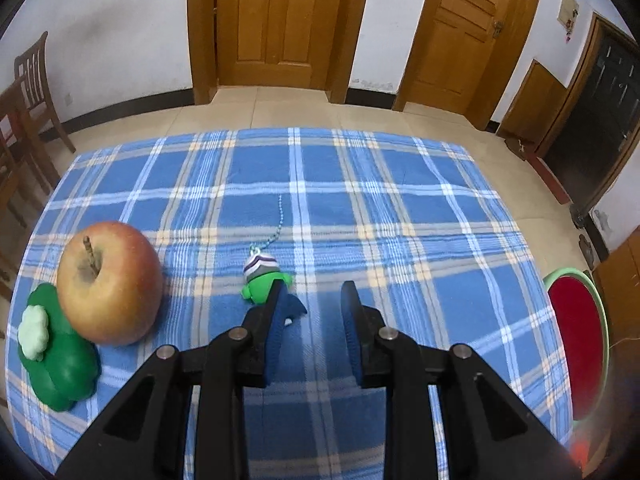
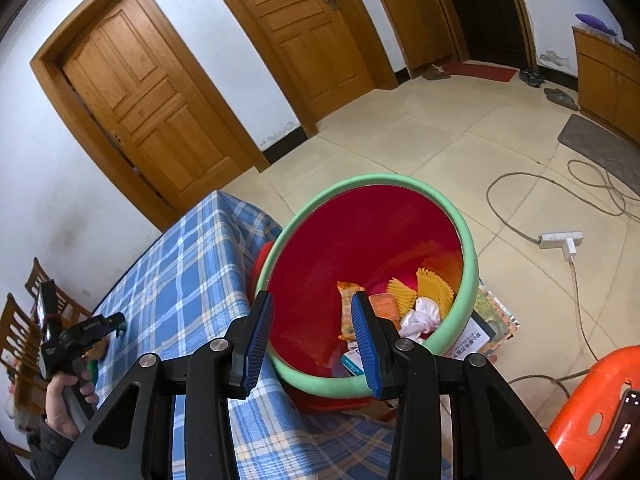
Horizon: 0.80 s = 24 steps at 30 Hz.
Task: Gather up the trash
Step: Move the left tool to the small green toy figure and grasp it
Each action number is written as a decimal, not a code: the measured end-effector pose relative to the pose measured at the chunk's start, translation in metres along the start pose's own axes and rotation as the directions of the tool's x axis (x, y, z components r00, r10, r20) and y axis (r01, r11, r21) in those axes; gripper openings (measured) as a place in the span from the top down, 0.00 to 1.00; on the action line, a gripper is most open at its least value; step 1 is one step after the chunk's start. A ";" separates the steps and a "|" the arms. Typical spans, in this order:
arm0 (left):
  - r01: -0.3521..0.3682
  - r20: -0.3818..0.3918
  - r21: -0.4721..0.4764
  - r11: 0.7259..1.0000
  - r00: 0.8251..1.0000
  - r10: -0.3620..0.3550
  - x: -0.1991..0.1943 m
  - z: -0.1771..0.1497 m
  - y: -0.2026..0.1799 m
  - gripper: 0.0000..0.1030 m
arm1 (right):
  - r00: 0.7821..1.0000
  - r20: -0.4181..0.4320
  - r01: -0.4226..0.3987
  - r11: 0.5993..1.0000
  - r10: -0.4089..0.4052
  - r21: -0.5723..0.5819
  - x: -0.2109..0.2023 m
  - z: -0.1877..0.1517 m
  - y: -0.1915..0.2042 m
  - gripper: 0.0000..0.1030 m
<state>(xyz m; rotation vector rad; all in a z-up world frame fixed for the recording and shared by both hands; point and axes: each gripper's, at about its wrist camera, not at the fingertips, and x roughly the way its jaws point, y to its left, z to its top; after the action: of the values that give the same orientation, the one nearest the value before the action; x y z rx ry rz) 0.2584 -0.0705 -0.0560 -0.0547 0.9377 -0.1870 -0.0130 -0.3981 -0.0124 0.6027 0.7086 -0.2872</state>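
Note:
On the blue plaid tablecloth (image 1: pixel 400 220) lies a small green toy figure (image 1: pixel 260 286) with a striped hat and a bead chain. My left gripper (image 1: pixel 313 292) stands open just over the cloth. Its left finger (image 1: pixel 266 320) overlaps the toy's blue end, and only cloth shows in the gap between the fingers. My right gripper (image 2: pixel 312 304) hangs open and holds nothing above the red bin with a green rim (image 2: pixel 470 264). Wrappers (image 2: pixel 348 312), yellow foam nets (image 2: pixel 434 284) and a white tissue (image 2: pixel 420 316) lie inside it. The same bin (image 1: pixel 576 344) shows off the table's right edge.
An apple (image 1: pixel 110 284) rests against a green clover-shaped object (image 1: pixel 60 364) at the table's left. A hand (image 2: pixel 64 396) grips the left tool. Wooden chairs (image 1: pixel 32 92) stand left. An orange plastic chair (image 2: pixel 592 412), a power strip (image 2: pixel 560 240) and a booklet (image 2: pixel 484 332) are by the bin.

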 end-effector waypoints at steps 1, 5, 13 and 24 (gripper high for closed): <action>0.001 0.003 0.006 1.000 1.000 -0.001 0.001 0.000 -0.001 0.74 | 1.000 -0.002 0.003 1.000 -0.003 0.000 0.001 0.000 0.000 0.60; 0.007 0.007 0.000 1.000 1.000 -0.007 0.000 0.001 -0.001 0.74 | 1.000 -0.010 0.013 1.000 -0.013 -0.004 0.003 -0.001 0.002 0.60; -0.010 0.008 -0.026 1.000 1.000 0.011 -0.007 -0.003 0.006 0.63 | 1.000 -0.014 0.011 1.000 -0.011 -0.013 0.005 -0.003 0.007 0.60; -0.054 -0.009 -0.054 0.997 0.999 0.054 0.005 -0.002 0.016 0.58 | 1.000 -0.027 0.002 1.000 -0.002 -0.010 0.014 -0.004 0.005 0.60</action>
<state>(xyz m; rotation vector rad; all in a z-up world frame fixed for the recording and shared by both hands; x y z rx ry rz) 0.2618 -0.0558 -0.0636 -0.0783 0.9509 -0.1122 -0.0021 -0.3926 -0.0222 0.5976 0.7367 -0.2778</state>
